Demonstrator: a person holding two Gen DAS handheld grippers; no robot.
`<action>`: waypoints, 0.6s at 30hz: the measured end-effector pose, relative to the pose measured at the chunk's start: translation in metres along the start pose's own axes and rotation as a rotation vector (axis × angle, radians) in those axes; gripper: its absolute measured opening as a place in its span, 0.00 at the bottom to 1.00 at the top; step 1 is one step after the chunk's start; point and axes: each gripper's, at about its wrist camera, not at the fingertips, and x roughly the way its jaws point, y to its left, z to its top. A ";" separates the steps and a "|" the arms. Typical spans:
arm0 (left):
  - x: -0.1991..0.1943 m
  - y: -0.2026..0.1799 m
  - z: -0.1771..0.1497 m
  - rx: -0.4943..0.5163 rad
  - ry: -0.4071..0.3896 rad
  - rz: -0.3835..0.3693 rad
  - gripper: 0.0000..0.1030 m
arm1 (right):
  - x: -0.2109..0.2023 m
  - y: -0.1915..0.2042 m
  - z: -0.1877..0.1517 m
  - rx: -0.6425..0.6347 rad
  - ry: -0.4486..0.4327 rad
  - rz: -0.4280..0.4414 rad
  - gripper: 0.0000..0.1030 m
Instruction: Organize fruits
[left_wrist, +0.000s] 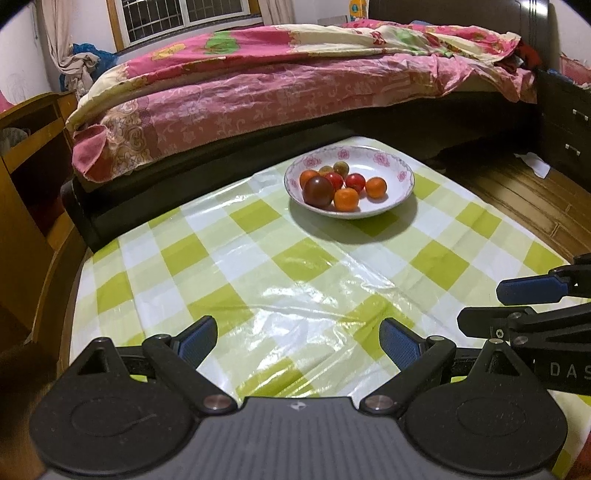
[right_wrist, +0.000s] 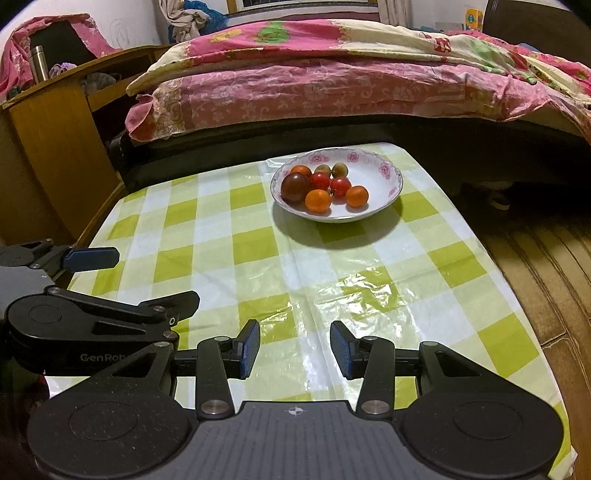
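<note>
A white bowl with pink flowers on its rim (left_wrist: 402, 175) (right_wrist: 388, 171) stands near the far edge of the table. It holds several small fruits: a dark purple-red one (left_wrist: 317, 191) (right_wrist: 294, 187), orange ones (left_wrist: 346, 199) (right_wrist: 318, 201), red ones (left_wrist: 355, 181) (right_wrist: 340, 186) and small greenish-brown ones (left_wrist: 341, 168) (right_wrist: 339, 170). My left gripper (left_wrist: 299, 341) is open and empty over the near part of the table. My right gripper (right_wrist: 295, 349) is open and empty, beside the left one; it shows at the right edge of the left wrist view (left_wrist: 480, 306).
The table has a glossy green-and-white checked cloth (left_wrist: 258, 266) (right_wrist: 229, 236). A bed with a pink floral quilt (left_wrist: 258, 85) (right_wrist: 332, 81) runs behind it. A wooden cabinet (left_wrist: 33, 155) (right_wrist: 55, 122) stands at the left. Wooden floor (right_wrist: 535, 251) lies to the right.
</note>
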 end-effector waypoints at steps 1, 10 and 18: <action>0.000 -0.001 -0.002 0.002 0.004 -0.002 0.99 | 0.000 0.000 -0.001 0.002 0.002 0.001 0.37; -0.003 -0.004 -0.008 0.011 0.018 0.012 0.99 | -0.001 0.003 -0.008 0.008 0.016 0.002 0.38; -0.003 -0.005 -0.011 0.012 0.021 0.011 0.99 | -0.002 0.003 -0.011 0.017 0.020 0.005 0.38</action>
